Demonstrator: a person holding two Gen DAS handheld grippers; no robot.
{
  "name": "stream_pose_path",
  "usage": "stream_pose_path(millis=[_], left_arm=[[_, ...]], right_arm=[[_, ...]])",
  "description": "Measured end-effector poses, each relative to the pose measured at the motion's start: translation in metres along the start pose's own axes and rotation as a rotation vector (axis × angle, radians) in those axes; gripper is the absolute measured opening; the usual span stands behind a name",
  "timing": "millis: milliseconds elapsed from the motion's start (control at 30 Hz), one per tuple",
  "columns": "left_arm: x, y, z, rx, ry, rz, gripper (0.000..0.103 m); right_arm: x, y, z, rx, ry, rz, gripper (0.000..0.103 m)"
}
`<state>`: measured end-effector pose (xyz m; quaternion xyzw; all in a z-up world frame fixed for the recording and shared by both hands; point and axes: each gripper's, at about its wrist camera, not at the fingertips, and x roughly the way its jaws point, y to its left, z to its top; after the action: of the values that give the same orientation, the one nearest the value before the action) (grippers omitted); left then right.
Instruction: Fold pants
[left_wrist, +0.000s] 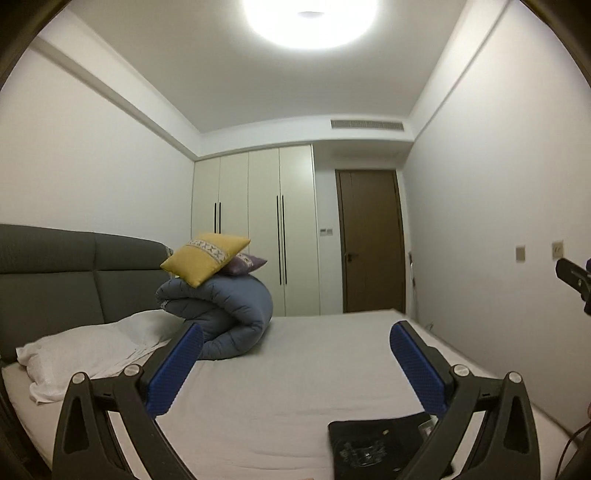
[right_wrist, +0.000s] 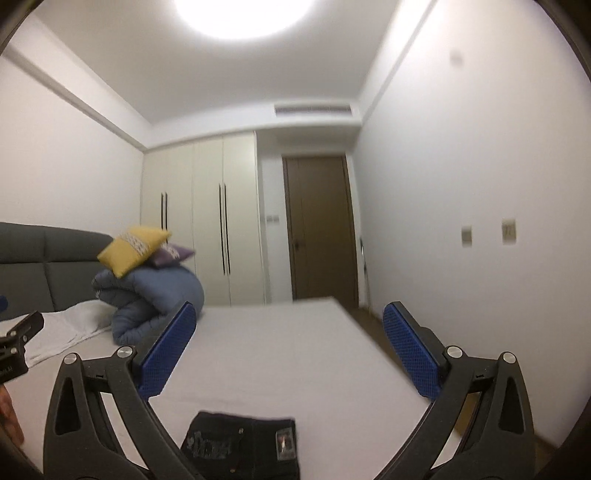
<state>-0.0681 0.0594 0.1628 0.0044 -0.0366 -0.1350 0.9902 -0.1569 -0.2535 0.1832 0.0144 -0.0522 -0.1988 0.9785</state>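
While you hold both grippers up off the bed, the black pants (right_wrist: 242, 443) sit folded on the sheet right below them.

Your left gripper (left_wrist: 295, 363) and right gripper (right_wrist: 290, 350) are both spread wide with nothing between the blue pads (left_wrist: 173, 369), and neither touches the pants, which lie near the close edge of the mattress (left_wrist: 295, 369). Further back there's a white pillow (left_wrist: 81, 354), then a rolled blue duvet (left_wrist: 229, 314) with a yellow cushion (left_wrist: 205, 258) on top, then the wardrobe (left_wrist: 258, 229) and brown door (left_wrist: 371, 240).

One pair of pants (right_wrist: 242, 441), two tongs (left_wrist: 295, 363) (right_wrist: 290, 345), three pillows (left_wrist: 205, 264) (left_wrist: 245, 264) (left_wrist: 81, 350) — one rolled duvet (left_wrist: 229, 314)
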Motion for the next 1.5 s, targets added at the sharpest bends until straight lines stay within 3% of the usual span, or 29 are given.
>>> stream_pose_path(millis=[100, 267, 433, 567, 700, 900, 1000, 1333, 1500], left_arm=[[-0.014, 0.000, 0.017, 0.014, 0.097, 0.055, 0.103], [-0.025, -0.001, 0.021, 0.026, 0.150, 0.064, 0.103], [-0.013, -0.004, -0.002, -0.008, 0.362, 0.035, 0.103], [-0.004, -0.009, -0.037, -0.053, 0.547, -0.012, 0.103], [0.010, -0.021, -0.074, -0.047, 0.657, -0.015, 0.103], [0.024, -0.039, -0.117, -0.024, 0.733, -0.036, 0.103], [0.032, -0.040, -0.129, -0.040, 0.771, -0.041, 0.103], [0.046, -0.039, -0.142, -0.048, 0.808, -0.030, 0.103], [0.048, -0.041, -0.146, -0.048, 0.823, -0.036, 0.103]], right_arm=[[-0.025, 0.006, 0.024, -0.034, -0.004, 0.010, 0.103], [-0.055, 0.012, 0.050, 0.002, 0.036, 0.027, 0.103], [-0.094, 0.016, 0.059, 0.082, 0.088, 0.061, 0.103], [-0.093, 0.028, 0.037, 0.081, 0.236, 0.045, 0.103], [-0.076, 0.043, 0.007, 0.048, 0.409, 0.020, 0.103], [-0.061, 0.041, -0.038, 0.071, 0.596, -0.006, 0.103], [-0.050, 0.039, -0.056, 0.065, 0.644, -0.011, 0.103], [-0.003, 0.047, -0.109, 0.008, 0.713, 0.009, 0.103], [0.016, 0.045, -0.117, 0.010, 0.733, 0.011, 0.103]])
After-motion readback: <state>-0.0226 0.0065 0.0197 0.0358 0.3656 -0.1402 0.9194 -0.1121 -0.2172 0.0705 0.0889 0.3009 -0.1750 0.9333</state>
